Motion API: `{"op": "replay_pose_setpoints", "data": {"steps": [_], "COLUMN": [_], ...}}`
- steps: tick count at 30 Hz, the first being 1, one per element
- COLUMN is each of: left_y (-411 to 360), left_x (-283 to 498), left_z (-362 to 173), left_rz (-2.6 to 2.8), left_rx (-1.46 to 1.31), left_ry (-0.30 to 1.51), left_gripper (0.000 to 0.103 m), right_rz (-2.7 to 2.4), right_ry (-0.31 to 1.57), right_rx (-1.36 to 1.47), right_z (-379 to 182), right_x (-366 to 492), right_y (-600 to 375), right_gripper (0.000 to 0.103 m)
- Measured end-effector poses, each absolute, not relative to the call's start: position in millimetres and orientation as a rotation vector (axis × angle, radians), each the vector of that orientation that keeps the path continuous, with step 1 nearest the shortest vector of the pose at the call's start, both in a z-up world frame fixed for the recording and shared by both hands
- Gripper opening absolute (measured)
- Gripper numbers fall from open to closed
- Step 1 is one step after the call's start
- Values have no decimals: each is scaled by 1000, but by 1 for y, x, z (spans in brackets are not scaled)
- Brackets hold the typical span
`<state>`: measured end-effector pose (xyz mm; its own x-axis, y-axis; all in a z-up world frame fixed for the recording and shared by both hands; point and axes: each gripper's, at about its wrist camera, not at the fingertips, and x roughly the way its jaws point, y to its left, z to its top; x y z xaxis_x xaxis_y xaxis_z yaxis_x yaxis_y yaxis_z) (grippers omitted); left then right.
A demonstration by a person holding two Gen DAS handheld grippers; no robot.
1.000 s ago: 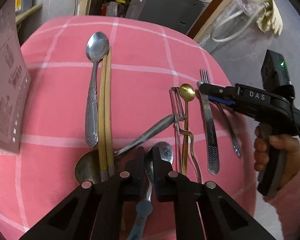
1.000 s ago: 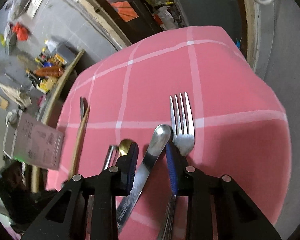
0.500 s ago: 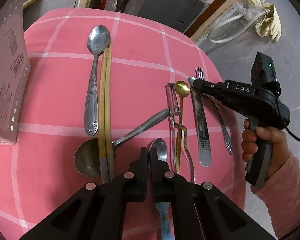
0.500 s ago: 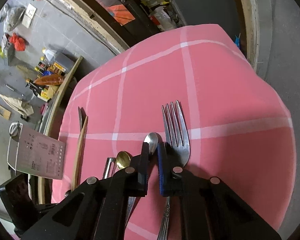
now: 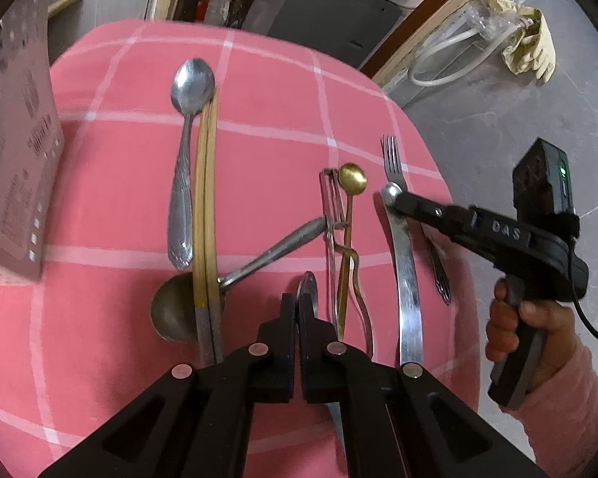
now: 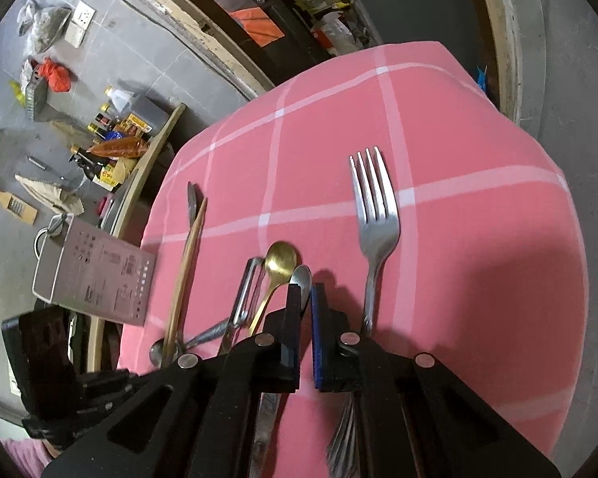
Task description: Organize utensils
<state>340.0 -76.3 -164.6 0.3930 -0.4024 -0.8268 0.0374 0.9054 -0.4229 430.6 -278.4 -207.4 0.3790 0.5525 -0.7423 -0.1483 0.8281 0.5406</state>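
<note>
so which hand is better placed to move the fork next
Right. Its fingers sit just beside the fork, though shut on a flat steel utensil. The left fingers are across the table, shut on a spoon.

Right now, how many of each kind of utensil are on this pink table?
Spoons: 3 (silver spoon, gold spoon, small spoon in the left claw)
Ladle: 1
Chopsticks: 2
Peeler: 1
Fork: 1
Knife, in the right claw: 1
Total: 9
</note>
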Motion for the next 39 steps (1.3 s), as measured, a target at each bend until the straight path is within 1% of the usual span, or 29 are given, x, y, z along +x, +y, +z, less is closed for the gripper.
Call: {"op": "replay_pose_setpoints", "data": {"steps": [7, 17, 26, 34, 39], "left_y": [-76, -71, -59, -49, -35], "left_x": [333, 321, 301, 293, 291], "left_z": [-139, -124, -99, -67, -37], "left_rz": [-235, -218, -202, -194, -174], "left_rx": [-311, -297, -280, -254, -254], "left_ry": [1036, 983, 860, 783, 735], "left_gripper": [2, 2, 2, 2, 2], "right_rz": [473, 466, 452, 439, 439], "right_ry": [1009, 975, 875, 788, 704], "right_rx": [388, 391, 392, 366, 358], "right_z": [-178, -167, -145, -115, -79], "right_x": [409, 387, 355, 338, 333], "right_y": [-284, -289, -290, -285, -283], "right_gripper": [2, 2, 2, 2, 2]}}
